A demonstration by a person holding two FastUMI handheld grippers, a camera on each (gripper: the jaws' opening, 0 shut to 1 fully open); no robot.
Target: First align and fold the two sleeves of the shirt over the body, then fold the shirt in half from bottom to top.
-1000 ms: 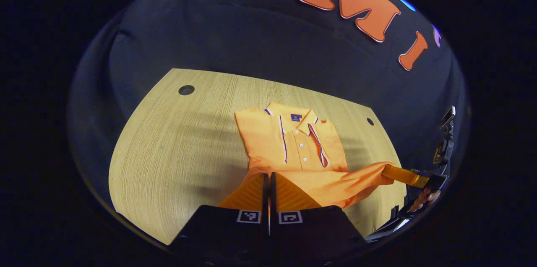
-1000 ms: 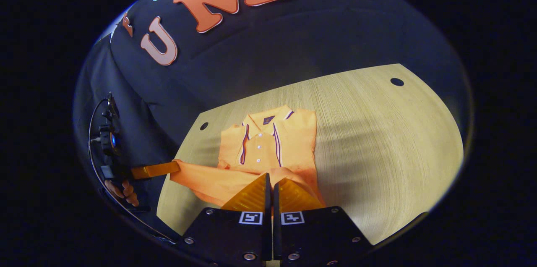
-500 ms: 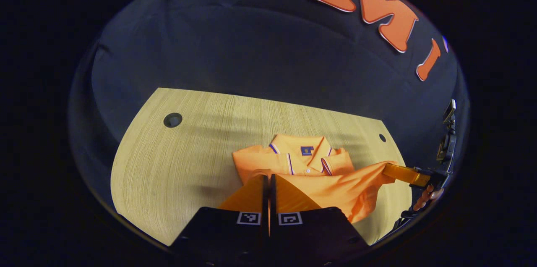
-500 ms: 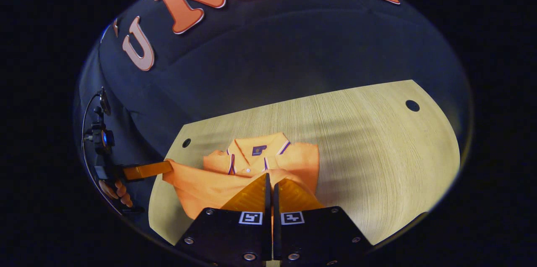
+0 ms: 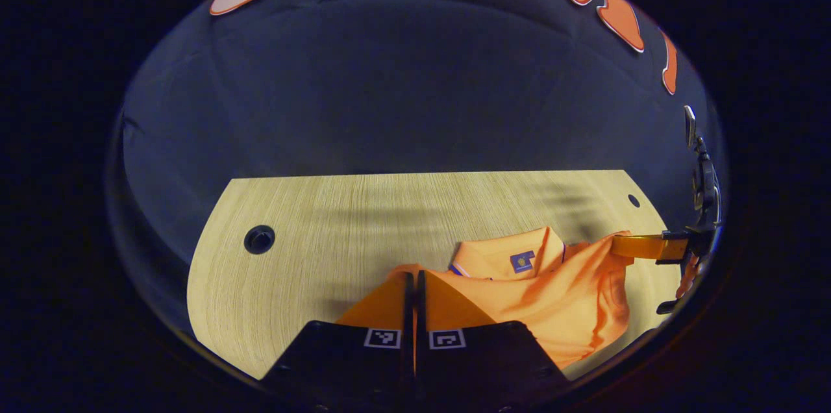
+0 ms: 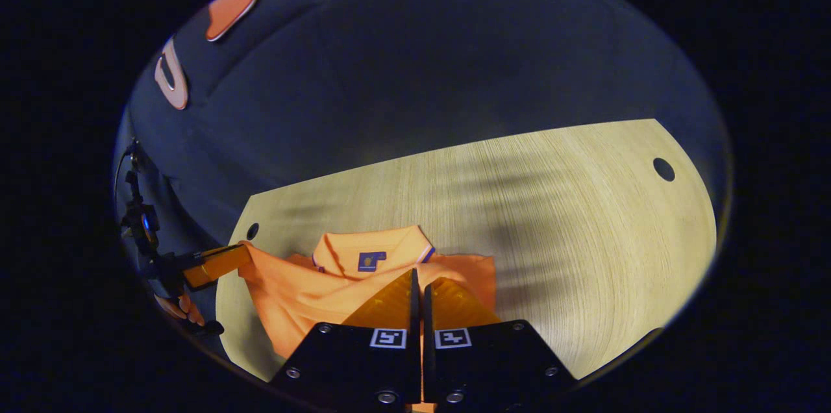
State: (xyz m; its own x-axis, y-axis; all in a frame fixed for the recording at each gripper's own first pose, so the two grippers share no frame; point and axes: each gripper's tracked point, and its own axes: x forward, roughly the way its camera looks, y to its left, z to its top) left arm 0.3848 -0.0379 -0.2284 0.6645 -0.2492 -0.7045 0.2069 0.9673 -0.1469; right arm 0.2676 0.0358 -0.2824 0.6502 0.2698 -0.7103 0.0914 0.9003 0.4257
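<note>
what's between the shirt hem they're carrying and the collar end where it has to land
Nothing visible. Both tools, the left and the right, are shut on the hem of the orange polo shirt, which already drapes over the body up to the collar. The wooden table beyond is bare.

A staged recording booth rather than a lived-in room is showing here: black cloth wall is hanging as a backdrop behind a pale wood-grain table, which is sitting bare apart from round cable holes. Camera gear on a stand with cabling is standing at the table's side.
</note>
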